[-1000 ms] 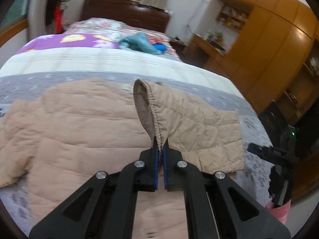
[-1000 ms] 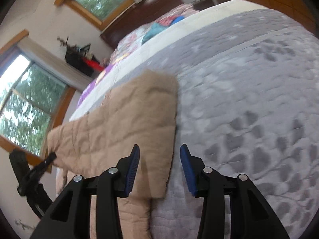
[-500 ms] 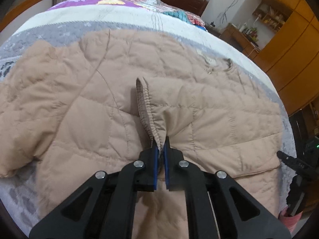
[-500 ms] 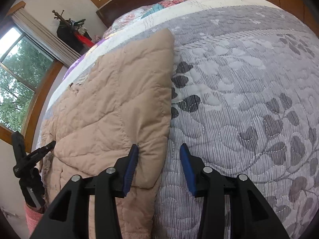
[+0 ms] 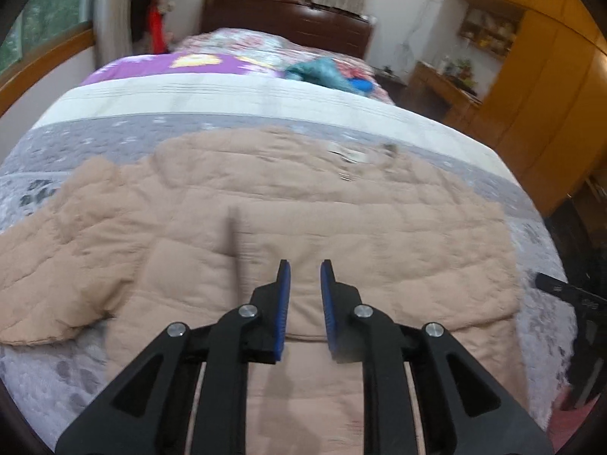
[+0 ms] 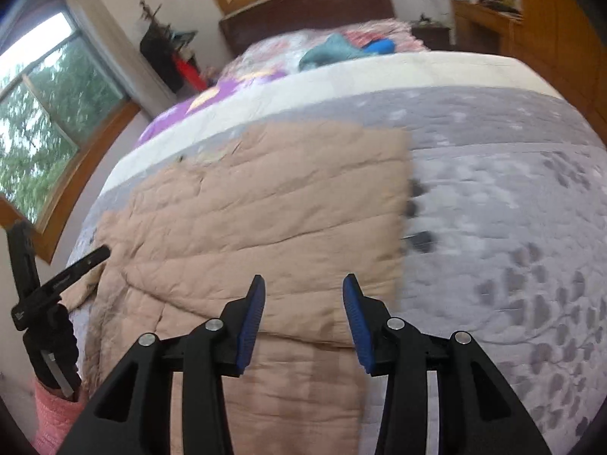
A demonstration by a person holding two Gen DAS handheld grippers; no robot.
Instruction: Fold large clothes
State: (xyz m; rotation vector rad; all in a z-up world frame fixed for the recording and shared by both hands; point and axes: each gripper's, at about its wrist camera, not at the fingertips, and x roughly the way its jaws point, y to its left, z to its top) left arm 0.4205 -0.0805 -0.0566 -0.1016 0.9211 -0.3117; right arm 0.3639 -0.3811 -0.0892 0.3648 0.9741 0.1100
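Beige quilted jacket [image 5: 303, 204] lies spread flat on the bed, on the grey leaf-print quilt [image 6: 512, 208], w/ one sleeve folded across the body so its cuff edge sits near the middle. The other sleeve trails off to the left side in the left wrist view, resting on the quilt.

Left tongs [image 5: 305, 267] hang just above the jacket's lower middle, jaws parted w/ a clear gap, nothing between the blue pads. Right tongs [image 6: 303, 284] hover over the jacket's folded right edge, jaws spread wider, also holding nothing. From the right cam, the left tool shows at the far left edge, beside a pink sleeve cuff [image 6: 49, 413] of the person.

Further up the bed: a cream band, then a purple floral cover [image 5: 170, 64] and a teal garment [image 5: 322, 72] bunched nr the dark headboard [image 5: 284, 15]. Wooden wardrobe [image 5: 550, 87] stands to the right. Both views are somewhat blurred.
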